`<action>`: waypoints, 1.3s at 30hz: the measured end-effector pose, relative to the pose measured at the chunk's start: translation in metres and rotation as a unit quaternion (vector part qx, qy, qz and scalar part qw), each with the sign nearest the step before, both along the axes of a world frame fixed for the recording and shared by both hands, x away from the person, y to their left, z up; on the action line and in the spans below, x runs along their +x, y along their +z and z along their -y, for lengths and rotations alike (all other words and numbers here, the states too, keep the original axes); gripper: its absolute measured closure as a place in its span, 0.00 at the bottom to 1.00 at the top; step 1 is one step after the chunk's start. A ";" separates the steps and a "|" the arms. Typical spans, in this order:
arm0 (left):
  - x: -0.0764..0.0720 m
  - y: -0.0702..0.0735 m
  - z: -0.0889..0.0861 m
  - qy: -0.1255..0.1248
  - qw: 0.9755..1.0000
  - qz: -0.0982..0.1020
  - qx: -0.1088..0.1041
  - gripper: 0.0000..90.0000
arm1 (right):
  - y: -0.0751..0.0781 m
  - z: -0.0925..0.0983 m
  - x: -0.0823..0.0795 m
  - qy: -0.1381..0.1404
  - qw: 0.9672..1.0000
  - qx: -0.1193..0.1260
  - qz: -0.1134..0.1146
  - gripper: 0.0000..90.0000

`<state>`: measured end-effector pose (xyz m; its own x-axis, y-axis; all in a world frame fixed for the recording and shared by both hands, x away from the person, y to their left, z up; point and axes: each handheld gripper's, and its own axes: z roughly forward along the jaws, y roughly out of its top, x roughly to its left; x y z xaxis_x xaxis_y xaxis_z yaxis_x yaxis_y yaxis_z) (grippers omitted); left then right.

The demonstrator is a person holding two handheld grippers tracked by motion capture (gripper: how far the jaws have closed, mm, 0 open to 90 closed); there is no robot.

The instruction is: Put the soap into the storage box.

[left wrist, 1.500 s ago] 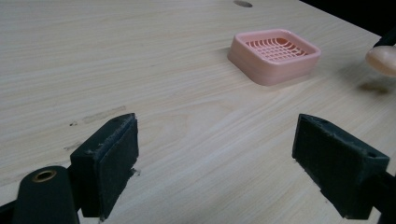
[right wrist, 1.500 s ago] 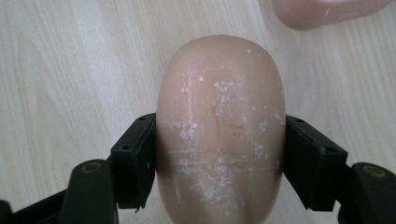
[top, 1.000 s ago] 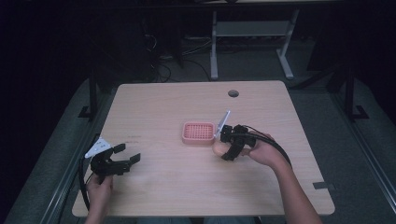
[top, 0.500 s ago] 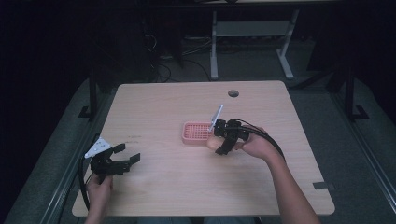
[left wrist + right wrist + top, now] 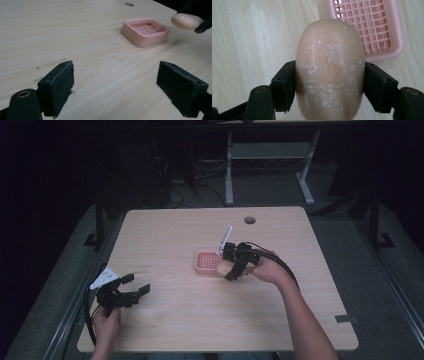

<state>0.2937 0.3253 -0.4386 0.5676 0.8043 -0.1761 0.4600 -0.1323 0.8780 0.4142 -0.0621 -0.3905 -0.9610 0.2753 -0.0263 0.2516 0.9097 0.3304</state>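
The right gripper (image 5: 329,85) clamps a pale oval soap bar (image 5: 329,72) at the pink slatted plastic tray's (image 5: 372,30) 4 o'clock edge; the left gripper (image 5: 131,287) gapes unladen.

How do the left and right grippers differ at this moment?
The left gripper is open and holds nothing; the right gripper is shut on the soap bar, its fingers pressing both sides. The left sits near the table's front-left corner, far from the pink soap dish; the right is right beside the dish. Both are black and hand-held.
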 end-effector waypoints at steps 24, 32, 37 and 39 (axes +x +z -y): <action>0.000 0.000 -0.001 0.001 1.000 0.000 -0.002 0.16 | 0.008 -0.021 0.031 0.002 1.000 0.011 -0.012 0.35; 0.000 0.000 0.000 0.001 1.000 -0.001 -0.002 0.16 | 0.008 -0.026 0.041 0.004 1.000 0.019 -0.012 0.35; 0.000 0.001 -0.001 0.001 1.000 -0.001 -0.002 0.16 | 0.011 -0.030 0.045 0.005 1.000 0.011 -0.011 0.35; 0.000 0.000 -0.001 0.000 1.000 0.000 -0.002 0.16 | 0.013 -0.031 0.047 0.004 1.000 0.016 -0.009 0.35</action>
<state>0.2936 0.3267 -0.4382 0.5670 0.8040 -0.1790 0.4607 -0.1294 0.8781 0.4615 -0.0309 -0.3776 -0.9634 0.2680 0.0000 0.2506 0.9010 0.3542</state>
